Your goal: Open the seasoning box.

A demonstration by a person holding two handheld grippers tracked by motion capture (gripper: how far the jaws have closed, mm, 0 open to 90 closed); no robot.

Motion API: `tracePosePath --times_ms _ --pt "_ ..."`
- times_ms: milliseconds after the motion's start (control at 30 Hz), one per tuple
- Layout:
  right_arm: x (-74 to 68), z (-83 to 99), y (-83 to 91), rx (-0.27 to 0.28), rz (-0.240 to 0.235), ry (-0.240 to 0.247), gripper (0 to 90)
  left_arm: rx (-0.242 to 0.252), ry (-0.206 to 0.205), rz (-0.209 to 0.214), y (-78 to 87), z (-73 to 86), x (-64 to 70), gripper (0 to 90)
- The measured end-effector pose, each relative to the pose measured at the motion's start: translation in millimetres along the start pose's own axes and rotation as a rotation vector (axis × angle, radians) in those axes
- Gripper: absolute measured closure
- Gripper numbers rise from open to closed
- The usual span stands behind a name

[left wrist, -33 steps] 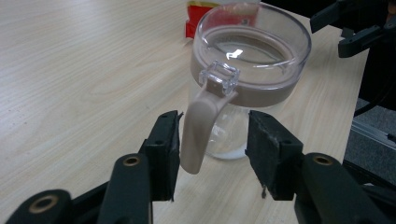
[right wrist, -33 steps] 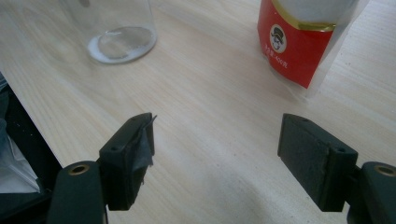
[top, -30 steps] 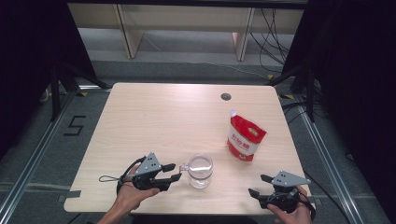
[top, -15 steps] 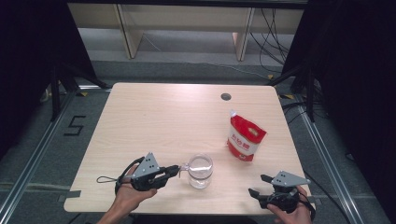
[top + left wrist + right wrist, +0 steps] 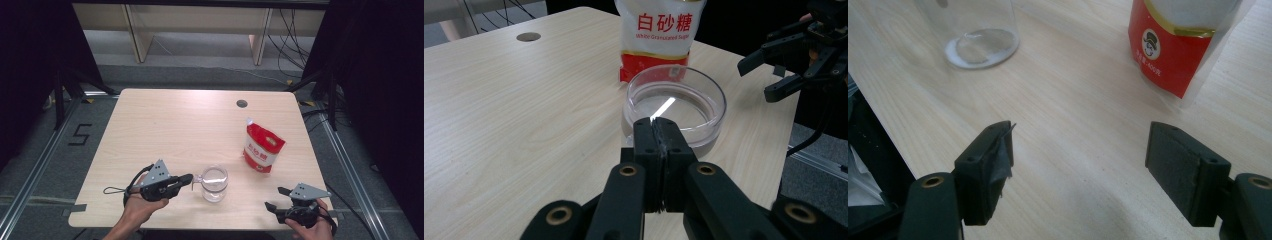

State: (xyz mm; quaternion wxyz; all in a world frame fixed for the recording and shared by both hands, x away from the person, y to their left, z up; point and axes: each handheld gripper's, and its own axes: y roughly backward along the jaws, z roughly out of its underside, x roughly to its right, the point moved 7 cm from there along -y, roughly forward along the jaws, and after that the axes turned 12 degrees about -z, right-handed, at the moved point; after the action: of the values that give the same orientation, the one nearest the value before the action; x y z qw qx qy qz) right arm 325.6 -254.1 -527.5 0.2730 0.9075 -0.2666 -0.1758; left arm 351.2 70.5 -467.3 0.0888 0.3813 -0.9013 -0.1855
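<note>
A clear glass cup (image 5: pixel 215 183) stands near the table's front edge, with a small handle (image 5: pixel 196 178) on its left side. In the left gripper view the cup (image 5: pixel 676 107) sits just beyond my left gripper (image 5: pixel 656 131), whose jaws are pressed together with no gap. My left gripper (image 5: pixel 187 178) points right, its tip at the handle; I cannot tell if anything is pinched. A red and white sugar bag (image 5: pixel 262 146) stands upright to the right of the cup. My right gripper (image 5: pixel 274 197) is open at the front right, apart from both.
The wooden table (image 5: pixel 180 125) has a round cable hole (image 5: pixel 242 103) at the back right. In the right gripper view the cup's base (image 5: pixel 980 45) is at the far left and the bag (image 5: pixel 1173 55) at the far right, with bare wood between.
My left gripper's jaws have closed beside the cup's handle. The cup, the bag and my right gripper have not moved.
</note>
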Motion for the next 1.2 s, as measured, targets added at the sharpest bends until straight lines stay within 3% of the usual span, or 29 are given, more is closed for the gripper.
tracePosePath --times_ms 33,100,133,167,233,267,300,367,400,467,533,567,600,633,700,733,767,867,900,933,967,1000,1033,1067,1133,1167,1200 --pt "-0.7 0.2 0.1 -0.004 -0.004 -0.005 28.0 -0.008 0.005 -0.011 -0.2 -0.4 0.4 88.1" --pt "-2.5 0.0 -1.1 -0.001 -0.015 -0.019 28.0 -0.004 -0.025 0.001 -1.7 -2.5 0.2 88.1" --pt "-4.1 -0.2 -1.7 0.002 -0.014 -0.028 28.0 -0.006 -0.002 0.003 -3.4 -3.3 2.3 88.0" --pt "-2.0 -1.6 -1.3 0.002 -0.005 -0.005 28.0 -0.011 -0.010 0.000 -4.5 -3.9 2.4 88.0" --pt "-4.0 -2.0 -2.3 0.006 -0.008 -0.018 28.0 -0.014 0.003 -0.006 -7.4 -5.2 2.8 88.0" --pt "-3.2 -3.2 -3.0 0.008 -0.016 0.010 28.3 -0.006 -0.015 0.002 -9.7 -7.3 1.5 87.9" --pt "-5.7 -2.8 -3.4 0.005 -0.031 -0.004 29.1 -0.005 -0.025 0.000 -11.0 -8.7 0.9 87.9" --pt "-5.3 -2.1 -4.0 0.004 -0.030 0.001 29.3 -0.012 0.000 -0.003 -14.2 -10.9 2.1 87.9" --pt "-3.6 -2.8 -2.6 0.007 -0.012 0.014 29.3 -0.006 -0.004 0.009 -17.0 -12.8 3.3 87.9" --pt "-2.9 -3.3 -3.3 0.011 -0.019 0.015 29.3 -0.010 -0.006 0.003 -19.1 -15.2 4.1 87.8" --pt "-3.7 -4.3 -3.5 0.019 -0.025 0.008 29.3 -0.005 -0.024 0.007 -20.2 -18.6 3.0 87.7" --pt "-5.8 -3.9 -2.3 0.025 -0.001 -0.022 29.3 -0.005 -0.032 0.008 -20.2 -19.2 2.2 87.7" --pt "-2.2 -5.7 -1.9 0.037 0.015 0.019 29.3 -0.008 -0.021 -0.004 -19.8 -19.1 1.0 87.7" --pt "-4.9 -5.7 -3.3 0.036 0.000 -0.001 29.3 -0.008 -0.018 -0.007 -19.8 -18.8 -0.1 87.7" --pt "-3.8 -7.5 -3.6 0.035 0.018 0.012 29.2 -0.005 -0.024 -0.012 -19.6 -18.6 -3.4 87.6" --pt "-4.3 -8.9 -4.9 0.041 0.002 0.014 29.3 -0.009 -0.007 -0.017 -19.3 -18.1 -3.5 87.7" --pt "-6.8 -9.0 -5.1 0.042 0.002 -0.011 29.3 -0.003 -0.008 -0.020 -19.2 -18.4 -4.6 87.6" --pt "-6.5 -11.5 -7.4 0.045 -0.002 0.023 30.9 -0.009 -0.020 -0.017 -18.3 -16.1 -3.8 87.6" --pt "-9.8 -10.3 -8.0 0.034 -0.008 -0.008 31.0 -0.013 -0.009 -0.015 -18.5 -14.6 -1.9 87.7" --pt "-7.6 -11.5 -9.6 0.043 -0.008 0.024 31.0 -0.012 -0.031 -0.009 -19.4 -14.0 -2.0 87.6" --pt "-6.7 -11.4 -9.9 0.039 -0.005 0.036 31.5 -0.022 -0.018 -0.012 -20.1 -12.5 -1.1 87.6" --pt "-7.0 -11.6 -9.9 0.040 -0.007 0.036 32.5 -0.023 -0.016 -0.016 -21.2 -12.1 -1.1 87.6" --pt "-10.3 -10.9 -8.7 0.039 -0.006 -0.004 34.2 -0.023 -0.029 -0.011 -22.0 -11.9 -1.7 87.6" --pt "-7.3 -12.5 -8.7 0.047 -0.005 0.036 35.4 -0.031 -0.015 -0.021 -23.1 -10.5 -1.5 87.7" --pt "-7.2 -13.5 -8.2 0.053 -0.003 0.044 35.6 -0.033 -0.053 -0.017 -24.4 -8.7 -4.2 87.7" --pt "-9.2 -13.5 -9.4 0.057 -0.016 0.032 37.5 -0.045 -0.026 -0.020 -25.0 -5.6 -2.5 87.7" --pt "-9.2 -13.5 -9.4 0.057 -0.016 0.032 37.5 -0.045 -0.026 -0.020 -25.0 -5.6 -2.5 87.7"
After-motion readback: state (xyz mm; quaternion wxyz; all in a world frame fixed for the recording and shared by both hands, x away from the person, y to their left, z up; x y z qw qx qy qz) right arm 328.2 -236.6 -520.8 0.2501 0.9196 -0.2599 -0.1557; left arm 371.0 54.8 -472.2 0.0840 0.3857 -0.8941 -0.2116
